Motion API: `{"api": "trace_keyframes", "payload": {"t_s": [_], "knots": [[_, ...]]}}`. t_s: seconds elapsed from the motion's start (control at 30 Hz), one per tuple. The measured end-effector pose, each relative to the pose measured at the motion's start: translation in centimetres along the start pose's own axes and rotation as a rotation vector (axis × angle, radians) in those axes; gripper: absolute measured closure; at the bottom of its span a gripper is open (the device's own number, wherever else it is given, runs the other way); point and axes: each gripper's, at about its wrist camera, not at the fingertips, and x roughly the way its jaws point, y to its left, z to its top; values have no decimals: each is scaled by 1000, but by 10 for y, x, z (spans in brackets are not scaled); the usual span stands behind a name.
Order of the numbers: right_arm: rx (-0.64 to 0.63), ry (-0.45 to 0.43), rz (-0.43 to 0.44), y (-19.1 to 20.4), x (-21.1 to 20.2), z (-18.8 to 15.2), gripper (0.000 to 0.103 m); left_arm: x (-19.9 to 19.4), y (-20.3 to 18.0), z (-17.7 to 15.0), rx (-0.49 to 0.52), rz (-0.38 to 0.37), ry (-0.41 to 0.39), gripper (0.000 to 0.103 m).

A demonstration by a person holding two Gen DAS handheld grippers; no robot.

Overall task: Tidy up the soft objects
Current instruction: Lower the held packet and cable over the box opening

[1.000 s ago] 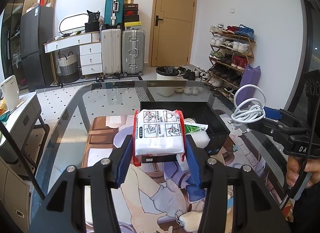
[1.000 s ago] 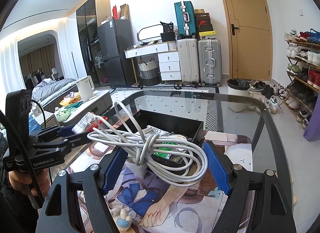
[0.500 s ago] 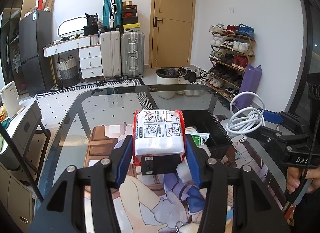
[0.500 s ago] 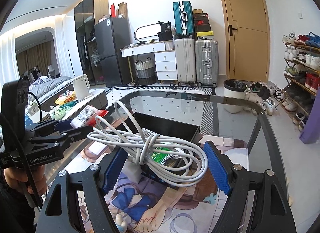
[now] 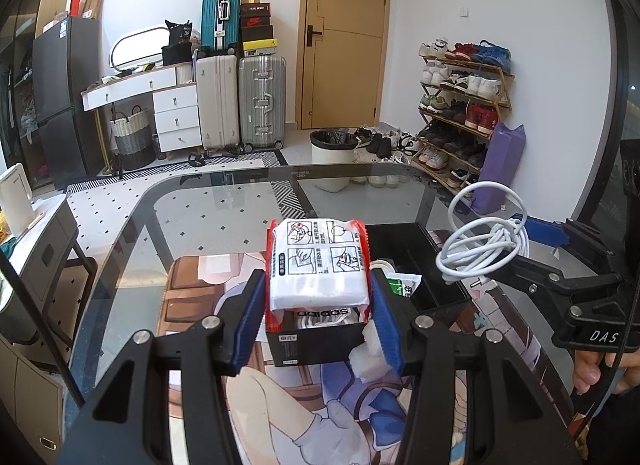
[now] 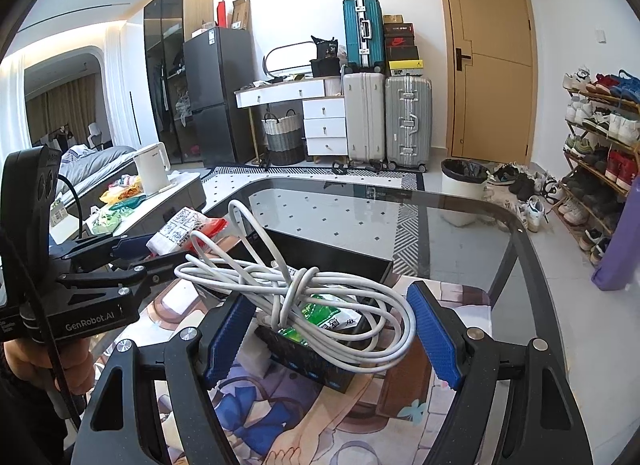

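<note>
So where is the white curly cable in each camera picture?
Left wrist view: the white cable is at the right edge, held up by the right gripper above the black box.
Right wrist view: the cable fills the centre, between the blue fingers.
Shared landmark: the yellow-brown door.

Counts: 2 grippers, left point(image 5: 319, 309) & right point(image 6: 331, 333). 1 tissue pack point(image 5: 318, 269), 1 white cable coil point(image 6: 304, 293), 1 green packet point(image 6: 322, 315), 1 black box point(image 5: 424, 265), 3 suitcases point(image 5: 262, 101), 1 bin point(image 5: 332, 159).
</note>
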Motion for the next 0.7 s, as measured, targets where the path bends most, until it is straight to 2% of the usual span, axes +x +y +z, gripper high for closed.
{"api": "trace_keyframes", "payload": {"t_s": [0.7], "knots": [[-23,79,-36,8,48,7,24,39,5,0,-28,18,54,53]]}}
